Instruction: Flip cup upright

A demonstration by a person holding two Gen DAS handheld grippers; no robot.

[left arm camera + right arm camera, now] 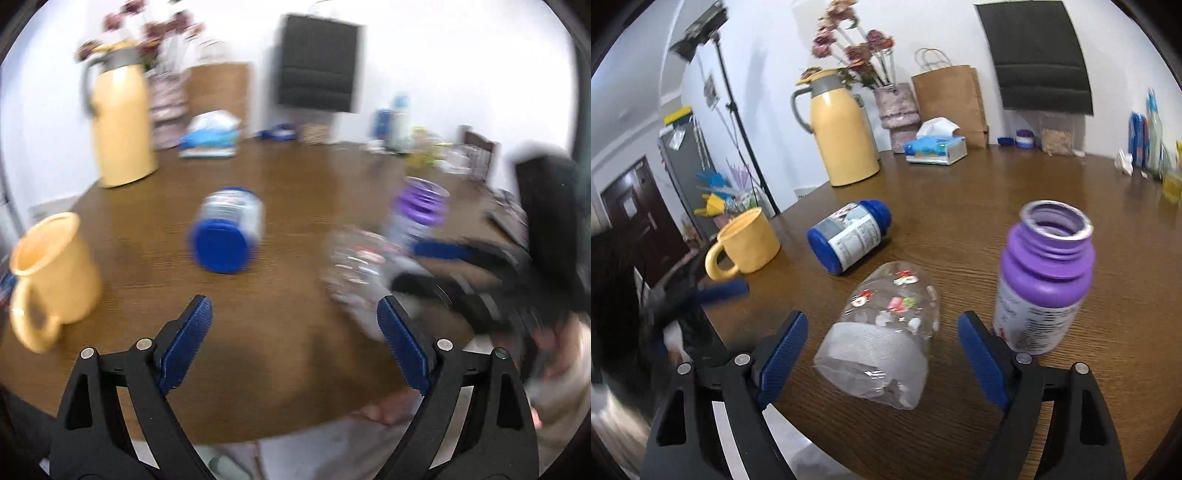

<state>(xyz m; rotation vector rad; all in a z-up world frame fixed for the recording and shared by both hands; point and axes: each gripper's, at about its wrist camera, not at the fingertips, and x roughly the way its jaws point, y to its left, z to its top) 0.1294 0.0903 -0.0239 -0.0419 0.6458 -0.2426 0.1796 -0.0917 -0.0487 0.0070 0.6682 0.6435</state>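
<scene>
The cup (882,339) is a clear glass with coloured stickers. It lies on its side on the brown table (960,192), thick base toward the right wrist camera. My right gripper (882,321) is open, one blue pad on either side of the cup's near end, neither touching it. In the left wrist view the cup (354,273) is blurred at the right, with the right gripper (406,266) behind it. My left gripper (295,332) is open over bare table with nothing between its fingers. One of its blue fingers (720,290) shows blurred at the left table edge.
An open purple bottle (1043,277) stands close to the right of the cup. A blue-capped bottle (849,236) lies on its side behind it. A yellow mug (750,242) stands upright at the left. A yellow jug (842,133), tissue box (936,149) and paper bag (949,99) line the back.
</scene>
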